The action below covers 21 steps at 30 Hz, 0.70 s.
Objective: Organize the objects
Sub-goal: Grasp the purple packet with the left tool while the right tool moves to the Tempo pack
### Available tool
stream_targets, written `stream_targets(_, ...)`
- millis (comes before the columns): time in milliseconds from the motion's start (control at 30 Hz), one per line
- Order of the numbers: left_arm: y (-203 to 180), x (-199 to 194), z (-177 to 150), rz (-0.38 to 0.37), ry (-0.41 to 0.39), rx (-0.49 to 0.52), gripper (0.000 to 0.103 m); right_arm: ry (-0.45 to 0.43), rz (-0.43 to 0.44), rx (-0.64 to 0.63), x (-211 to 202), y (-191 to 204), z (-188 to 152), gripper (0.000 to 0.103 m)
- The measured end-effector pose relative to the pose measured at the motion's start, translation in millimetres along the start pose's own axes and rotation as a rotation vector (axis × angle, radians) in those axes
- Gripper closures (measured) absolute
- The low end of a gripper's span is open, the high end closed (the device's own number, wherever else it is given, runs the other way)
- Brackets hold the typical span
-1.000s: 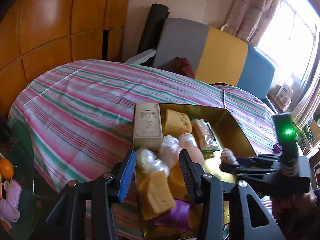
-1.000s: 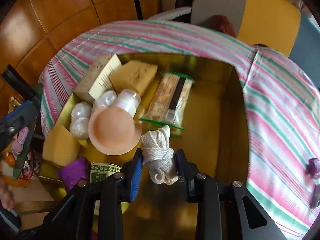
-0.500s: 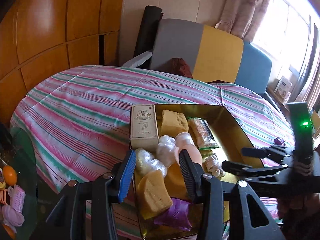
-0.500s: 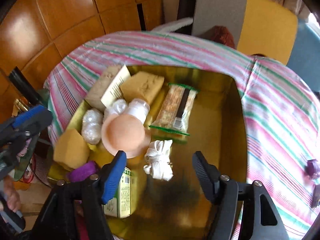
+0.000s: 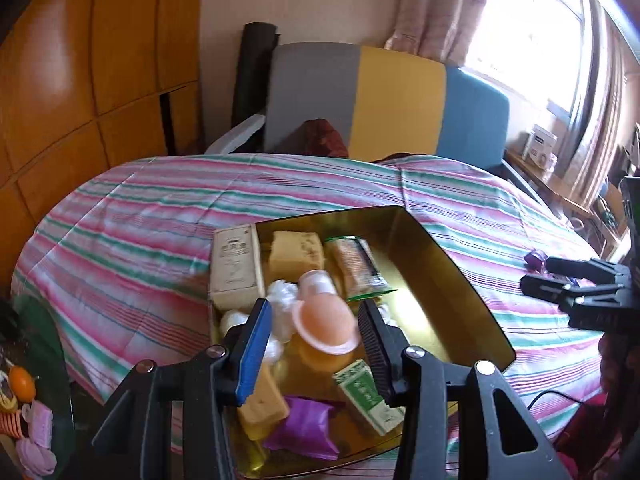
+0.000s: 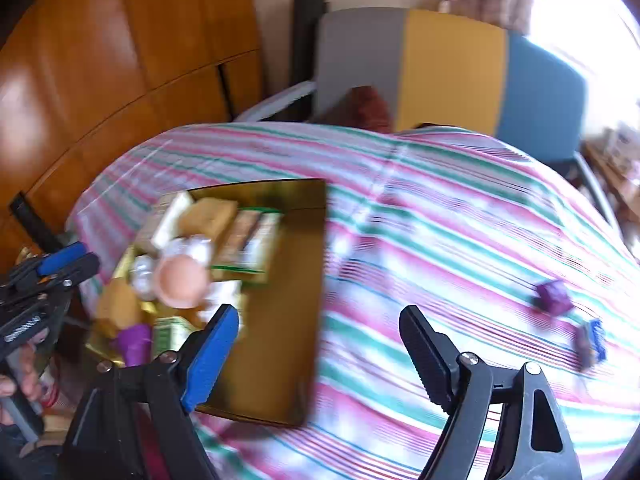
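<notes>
Since a second ago the right gripper (image 6: 318,338) has let go of that knotted white rope bundle and swung off to the right of the gold tray (image 6: 304,280); its jaws have just been opening and now stand wide apart with nothing between them, only the striped tablecloth (image 6: 440,216) underneath. Right wrist view is pretty smeared, so small stuff is hard to read; I can't pick the rope out for sure in it, and in the left wrist view only a bit of white shows behind the left gripper's right finger — could be it, can't tell.

Left gripper (image 5: 314,330) hangs over the near end of the tray, jaws part-way apart and pinching nothing; the peach dome-shaped thing (image 5: 325,326) sits in the tray right between the 2 fingers in the picture, not touched by them.

Also in the tray: a beige box (image 5: 235,266) along the left wall, a yellow sponge block (image 5: 295,254), a snack packet (image 5: 354,266), a purple pouch (image 5: 306,428) and a green-and-white carton (image 5: 368,396) at the near end. Off on the cloth to the right there's a small purple thing (image 6: 554,296), well apart from the tray.
</notes>
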State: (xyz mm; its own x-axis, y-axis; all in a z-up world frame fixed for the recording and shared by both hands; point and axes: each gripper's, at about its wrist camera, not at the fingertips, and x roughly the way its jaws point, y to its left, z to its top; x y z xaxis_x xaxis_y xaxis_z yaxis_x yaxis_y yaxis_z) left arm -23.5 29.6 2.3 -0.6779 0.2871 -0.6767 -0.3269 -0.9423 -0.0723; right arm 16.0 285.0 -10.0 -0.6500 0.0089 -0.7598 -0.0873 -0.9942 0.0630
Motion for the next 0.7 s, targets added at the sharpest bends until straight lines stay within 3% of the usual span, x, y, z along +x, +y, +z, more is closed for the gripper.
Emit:
stream_targets(300, -54.5, 4.2, 12.3, -0.056, -0.001, 0.121, 0.058, 0.003, -0.195, 0.153, -19.6, -95.9, -15.5, 0.016)
stream_targets(700, -130.3, 17.8, 30.2, -0.126, 0.004, 0.266, 0.058, 0.027, -0.386, 0.38, -35.8, -230.0, -29.1, 0.015)
